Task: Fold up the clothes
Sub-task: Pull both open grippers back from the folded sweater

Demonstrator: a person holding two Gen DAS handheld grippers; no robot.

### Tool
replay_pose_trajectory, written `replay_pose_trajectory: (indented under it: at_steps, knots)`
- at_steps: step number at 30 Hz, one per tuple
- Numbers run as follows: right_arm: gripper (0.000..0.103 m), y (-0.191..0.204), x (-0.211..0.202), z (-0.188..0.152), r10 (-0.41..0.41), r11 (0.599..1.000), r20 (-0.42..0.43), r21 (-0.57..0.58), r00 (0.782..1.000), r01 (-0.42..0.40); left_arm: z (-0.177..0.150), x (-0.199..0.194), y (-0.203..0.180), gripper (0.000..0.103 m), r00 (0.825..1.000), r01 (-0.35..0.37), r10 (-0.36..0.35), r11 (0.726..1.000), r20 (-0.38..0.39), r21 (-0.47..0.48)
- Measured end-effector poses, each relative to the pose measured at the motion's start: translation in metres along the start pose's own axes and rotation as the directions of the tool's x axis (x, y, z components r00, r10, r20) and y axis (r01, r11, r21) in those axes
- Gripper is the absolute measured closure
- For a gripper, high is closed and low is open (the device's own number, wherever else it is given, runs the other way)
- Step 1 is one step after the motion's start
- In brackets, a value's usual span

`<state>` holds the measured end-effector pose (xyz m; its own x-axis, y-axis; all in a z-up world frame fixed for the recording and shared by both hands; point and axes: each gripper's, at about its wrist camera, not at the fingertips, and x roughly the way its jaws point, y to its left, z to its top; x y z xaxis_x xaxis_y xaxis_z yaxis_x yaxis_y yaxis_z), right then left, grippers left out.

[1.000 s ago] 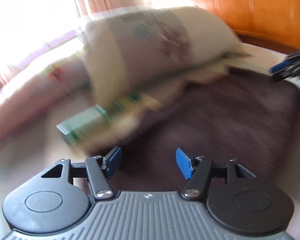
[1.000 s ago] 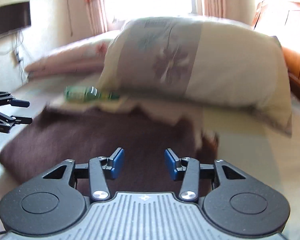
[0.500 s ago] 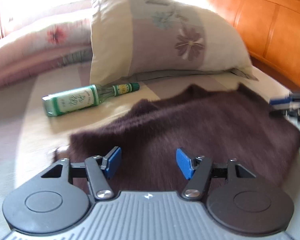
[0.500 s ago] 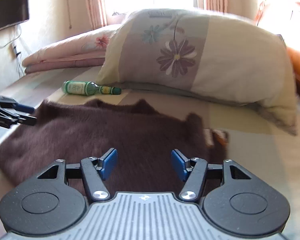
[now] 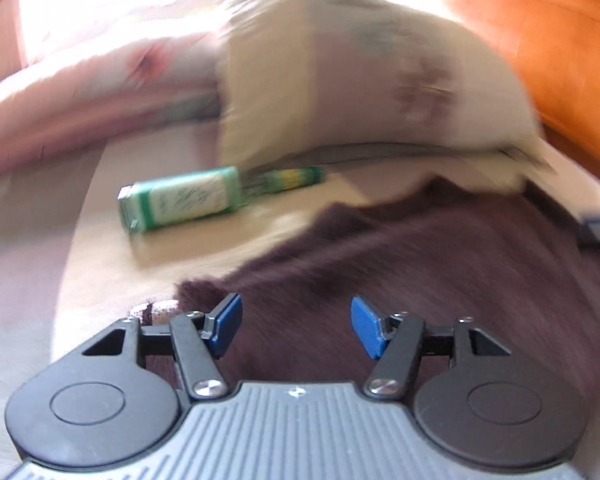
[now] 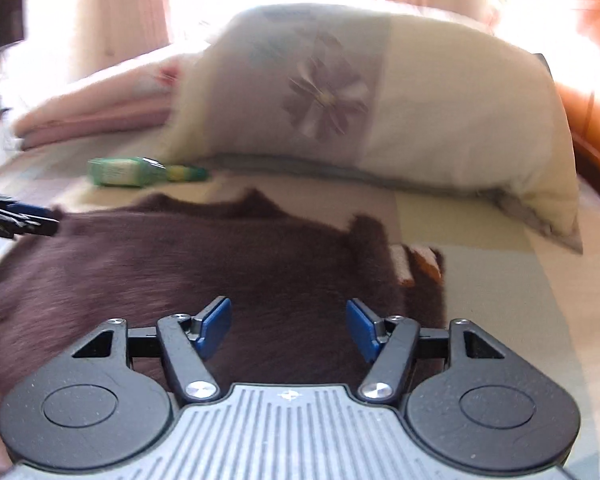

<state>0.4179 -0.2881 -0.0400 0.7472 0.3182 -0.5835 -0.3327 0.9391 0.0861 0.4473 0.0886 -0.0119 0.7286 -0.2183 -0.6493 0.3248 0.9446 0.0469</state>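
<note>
Both grippers hang over the bed (image 6: 480, 280), and the dark brown fuzzy garment (image 6: 220, 264) lies spread flat on it beneath them. The left gripper (image 5: 296, 326) has its blue pads wide apart, nothing between them, poised above the garment's near left corner. The right gripper (image 6: 288, 326) is just as wide open and empty, over the garment's right side. Beyond the cloth, a green bottle (image 5: 188, 200) lies on its side near a floral pillow (image 6: 360, 96). Both views are blurred.
</note>
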Motion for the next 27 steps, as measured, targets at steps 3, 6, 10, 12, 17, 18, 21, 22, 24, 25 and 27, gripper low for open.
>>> replay_pose_trajectory:
  at_steps: [3, 6, 10, 12, 17, 18, 21, 22, 24, 25, 27]
  knots:
    - [0.029, 0.008, -0.027, -0.025, 0.03, 1.0, -0.015, -0.007, 0.999, -0.031, -0.031, -0.039, -0.021, 0.037, 0.998, 0.063, -0.062, 0.998, -0.012, 0.03]
    - [0.029, 0.002, -0.031, -0.057, -0.008, 1.0, -0.083, -0.007, 0.997, 0.007, -0.065, -0.052, -0.032, 0.037, 0.996, 0.06, -0.057, 0.998, -0.075, 0.035]
    - [0.03, 0.01, -0.052, -0.061, -0.026, 1.0, -0.094, 0.001, 0.995, 0.026, -0.072, -0.061, -0.032, 0.037, 0.994, 0.006, -0.003, 1.0, -0.105, 0.022]
    - [0.029, 0.025, -0.064, -0.051, -0.008, 1.0, -0.051, -0.028, 0.999, 0.007, -0.062, -0.066, -0.037, 0.037, 0.996, 0.027, -0.027, 1.0, -0.091, 0.003]
    - [0.028, 0.058, -0.046, -0.042, 0.078, 0.995, -0.033, -0.058, 0.996, -0.08, -0.045, -0.067, -0.061, 0.031, 0.988, 0.149, -0.151, 0.988, -0.039, -0.048]
    - [0.028, 0.061, -0.035, -0.044, 0.085, 0.995, -0.056, -0.055, 0.995, -0.088, -0.046, -0.067, -0.066, 0.031, 0.986, 0.16, -0.162, 0.986, -0.034, -0.047]
    - [0.028, 0.055, -0.019, -0.055, 0.087, 0.995, -0.123, -0.028, 0.989, -0.092, -0.056, -0.07, -0.074, 0.031, 0.991, 0.13, -0.13, 0.991, -0.041, -0.007]
    - [0.028, 0.052, -0.021, -0.059, 0.091, 0.995, -0.127, -0.019, 0.988, -0.094, -0.059, -0.071, -0.077, 0.031, 0.992, 0.12, -0.12, 0.993, -0.042, 0.007]
    - [0.028, 0.04, -0.041, -0.058, 0.093, 0.996, -0.088, -0.006, 0.992, -0.094, -0.066, -0.073, -0.082, 0.031, 0.994, 0.1, -0.099, 0.994, -0.046, 0.034]
    - [0.028, 0.032, -0.053, -0.057, 0.073, 0.997, -0.052, -0.002, 0.996, -0.073, -0.07, -0.075, -0.084, 0.031, 0.995, 0.091, -0.089, 0.995, -0.045, 0.045]
    - [0.029, 0.011, -0.065, -0.054, 0.004, 1.0, -0.013, 0.026, 1.0, -0.003, -0.079, -0.085, -0.084, 0.029, 0.997, 0.069, -0.067, 0.997, -0.035, 0.039]
